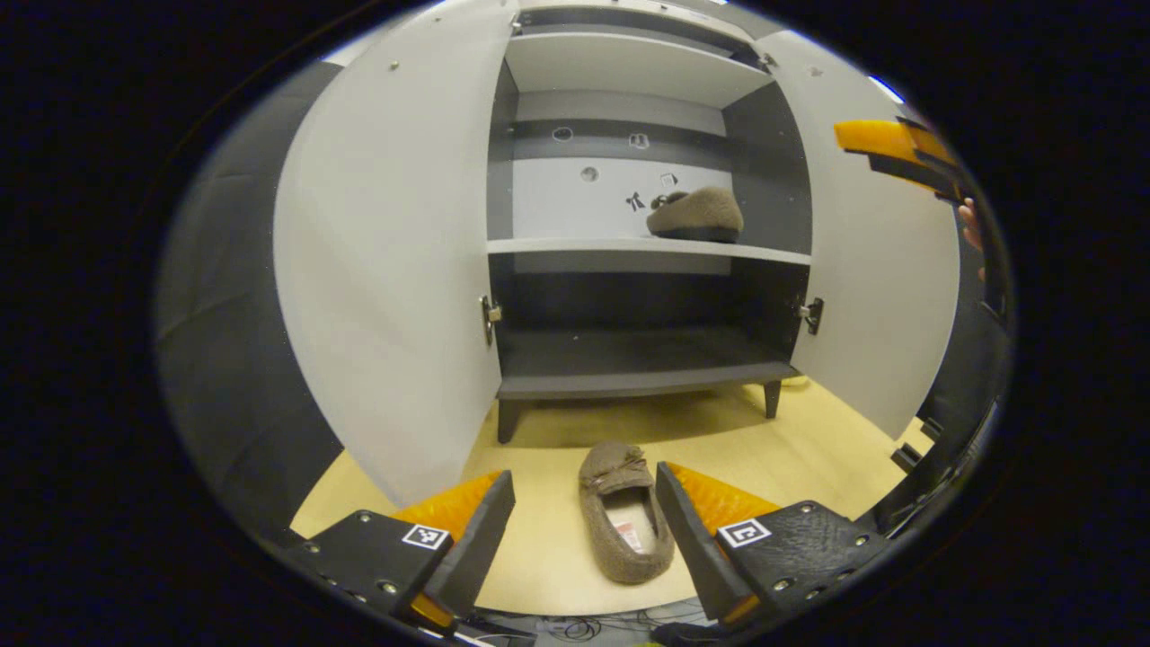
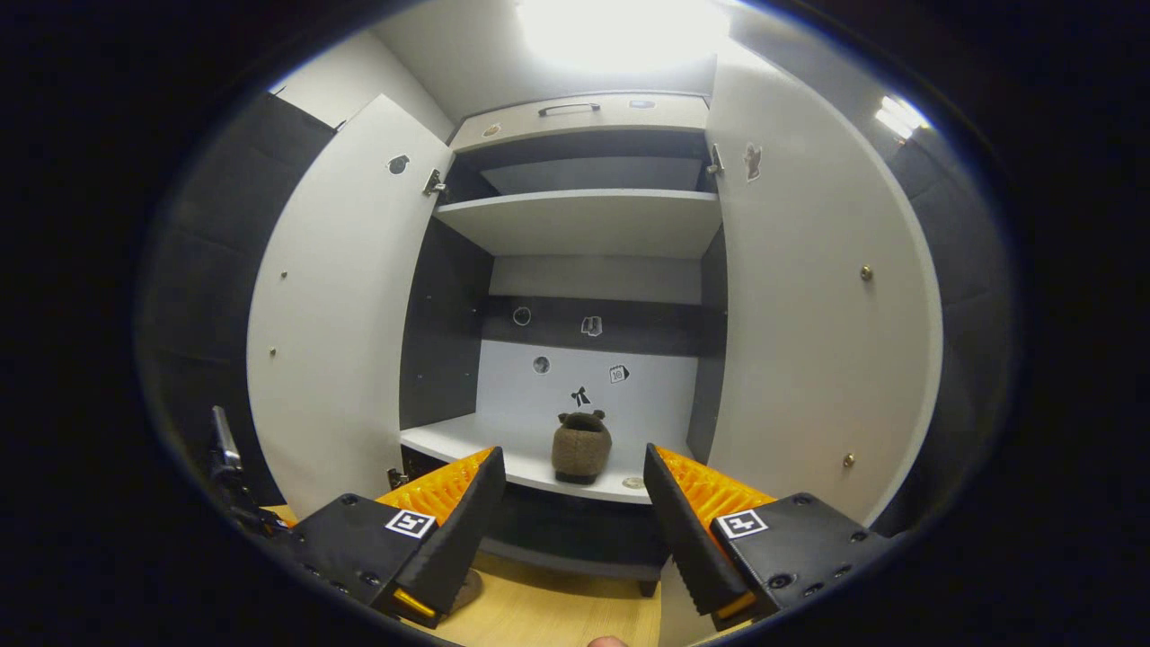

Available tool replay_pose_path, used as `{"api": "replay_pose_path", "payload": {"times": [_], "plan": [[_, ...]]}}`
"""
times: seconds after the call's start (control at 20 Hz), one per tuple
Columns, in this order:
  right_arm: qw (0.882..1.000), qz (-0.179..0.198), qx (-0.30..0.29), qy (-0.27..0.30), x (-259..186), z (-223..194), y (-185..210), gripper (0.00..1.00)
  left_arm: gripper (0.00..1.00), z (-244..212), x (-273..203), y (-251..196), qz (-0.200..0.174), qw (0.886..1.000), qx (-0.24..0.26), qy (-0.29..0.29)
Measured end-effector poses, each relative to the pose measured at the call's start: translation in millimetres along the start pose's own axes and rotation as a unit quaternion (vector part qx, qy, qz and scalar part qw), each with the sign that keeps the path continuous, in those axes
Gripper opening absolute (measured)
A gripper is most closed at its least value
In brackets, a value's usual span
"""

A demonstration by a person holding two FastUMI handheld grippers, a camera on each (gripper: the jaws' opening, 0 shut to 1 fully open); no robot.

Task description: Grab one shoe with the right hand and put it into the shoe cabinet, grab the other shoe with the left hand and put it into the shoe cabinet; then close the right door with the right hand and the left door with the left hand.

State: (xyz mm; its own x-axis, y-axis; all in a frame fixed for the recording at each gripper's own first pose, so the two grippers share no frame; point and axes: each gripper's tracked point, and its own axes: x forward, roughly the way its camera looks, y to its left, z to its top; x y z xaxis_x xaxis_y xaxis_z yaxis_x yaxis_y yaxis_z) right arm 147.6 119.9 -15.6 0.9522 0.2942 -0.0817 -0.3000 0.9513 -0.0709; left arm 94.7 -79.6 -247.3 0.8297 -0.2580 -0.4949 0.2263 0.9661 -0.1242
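Floor: pale wood floor (image 1: 557, 539) before the shoe cabinet (image 1: 629, 359), both doors swung wide.
Left gripper view: left gripper (image 1: 584, 530) spread wide, gripping nothing; brown shoe on the floor (image 1: 626, 512) lies between its fingers, near.
Middle shelf: second shoe (image 1: 696, 214) at right, far.
Right gripper view: right gripper (image 2: 570, 530) wide apart, empty, facing that shelved shoe.
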Motion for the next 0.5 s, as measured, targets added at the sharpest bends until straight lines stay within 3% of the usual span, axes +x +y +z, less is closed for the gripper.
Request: {"api": "replay_pose_path", "payload": {"times": [0.5], "plan": [[0.999, -0.030, -0.007, 0.029, -42.7, -21.6, -20.0, 0.98, 0.93, -96.5, 63.0, 0.3, -0.002, 0.991, -0.007, 0.132]]}}
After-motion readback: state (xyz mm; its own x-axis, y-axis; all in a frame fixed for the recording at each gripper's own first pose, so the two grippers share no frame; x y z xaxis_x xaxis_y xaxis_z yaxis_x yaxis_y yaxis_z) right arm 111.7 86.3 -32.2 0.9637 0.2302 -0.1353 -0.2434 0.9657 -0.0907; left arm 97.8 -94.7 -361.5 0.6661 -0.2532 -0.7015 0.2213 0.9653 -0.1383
